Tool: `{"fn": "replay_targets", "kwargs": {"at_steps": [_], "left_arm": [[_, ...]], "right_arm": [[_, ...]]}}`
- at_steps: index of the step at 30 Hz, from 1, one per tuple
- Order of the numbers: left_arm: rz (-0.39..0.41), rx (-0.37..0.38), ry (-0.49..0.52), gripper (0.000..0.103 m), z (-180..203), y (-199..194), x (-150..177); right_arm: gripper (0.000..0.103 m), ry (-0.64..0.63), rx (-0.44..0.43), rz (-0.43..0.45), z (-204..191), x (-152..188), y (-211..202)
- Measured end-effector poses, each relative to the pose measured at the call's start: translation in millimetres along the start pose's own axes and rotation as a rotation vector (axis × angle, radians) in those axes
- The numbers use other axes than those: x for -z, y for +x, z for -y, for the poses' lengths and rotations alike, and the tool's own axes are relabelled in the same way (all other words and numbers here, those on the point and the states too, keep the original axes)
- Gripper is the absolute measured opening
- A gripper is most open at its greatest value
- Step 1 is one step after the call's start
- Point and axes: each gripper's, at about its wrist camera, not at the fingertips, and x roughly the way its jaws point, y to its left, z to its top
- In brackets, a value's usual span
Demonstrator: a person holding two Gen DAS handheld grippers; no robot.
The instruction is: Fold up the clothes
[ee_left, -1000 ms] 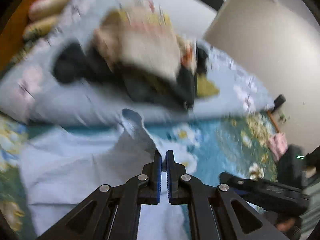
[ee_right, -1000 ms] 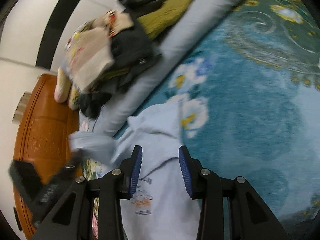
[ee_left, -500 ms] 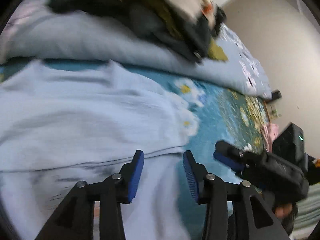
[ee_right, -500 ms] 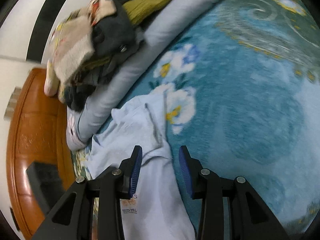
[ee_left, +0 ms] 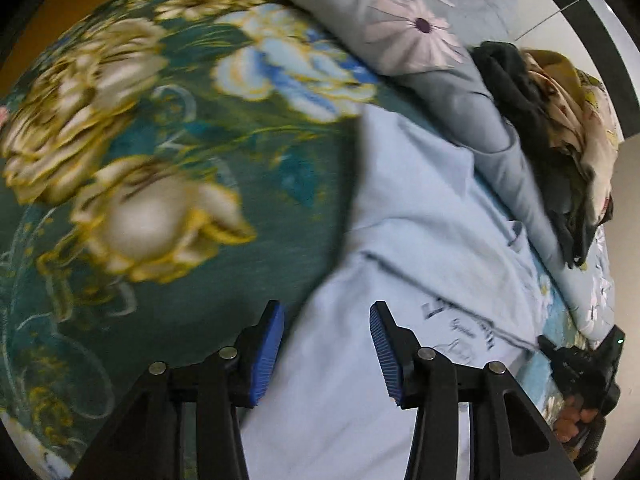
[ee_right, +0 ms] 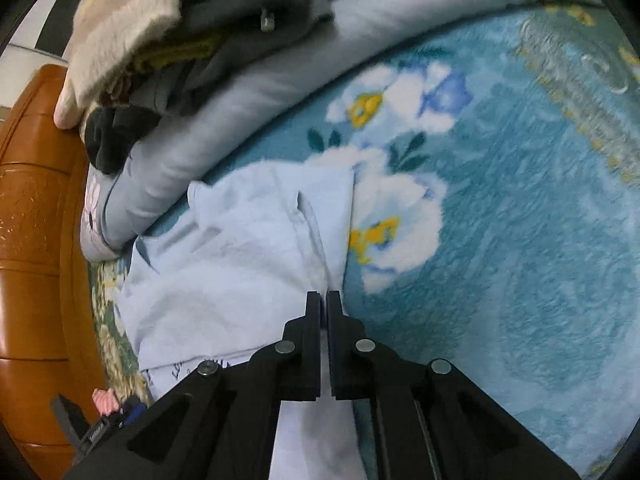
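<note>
A pale blue T-shirt with dark printed lettering lies spread on a floral blanket. My left gripper is open and empty, hovering over the shirt's left edge. In the right wrist view the same shirt lies crumpled beside the teal blanket. My right gripper is shut on the shirt's right edge, near a sleeve fold. The right gripper also shows at the left wrist view's lower right.
A grey flowered duvet roll lies behind the shirt, with a pile of dark, beige and yellow clothes on top. A brown wooden headboard stands at the left. A pale wall is beyond.
My left gripper opened, let go of the shirt and swung left over its edge. My right gripper moved down onto the shirt's right edge and shut on it.
</note>
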Motion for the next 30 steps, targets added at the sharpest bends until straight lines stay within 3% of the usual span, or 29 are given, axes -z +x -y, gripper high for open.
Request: {"fn": "replay_targets", "kwargs": {"at_steps": [3,5,8,9,13,16,20,26,30], "left_arm": [[-0.005,-0.018,-0.027,0.049,-21.3,-7.0,7.1],[-0.01,-0.016,-0.032,0.049,-29.6,-11.3,11.3],[-0.025,-0.003,-0.022,0.049,-35.7,-14.3,18.3],[-0.036,0.004,-0.018,0.049,-37.2,-14.2,21.4],[-0.071,0.018,0.017,0.049,-39.2,-12.7,33.9],[-0.091,0.031,0.039,0.049,-42.2,-15.2,43.8],[-0.107,0.061,0.048,0.049,-49.7,-22.9,57.3],[-0.133,0.068,0.034,0.049,-72.5,-30.5,88.0],[-0.155,0.088,0.025,0.049,-75.7,-32.2,102.2]], "right_arm": [[0.003,0.015,0.013,-0.012,5.2,0.6,-0.5],[0.006,0.024,-0.023,-0.009,5.8,4.2,-8.4],[0.024,0.04,-0.07,-0.016,4.7,16.3,-25.1],[0.026,0.038,-0.079,-0.027,5.3,24.6,-28.5],[0.026,-0.025,-0.007,-0.137,10.5,63.5,-24.6],[0.026,-0.019,0.044,-0.262,17.1,79.7,-17.9],[0.03,-0.045,0.076,-0.368,18.6,96.8,-13.5],[0.031,-0.057,0.149,-0.513,20.8,119.0,2.3],[0.031,-0.059,0.156,-0.542,19.0,130.4,6.1]]}}
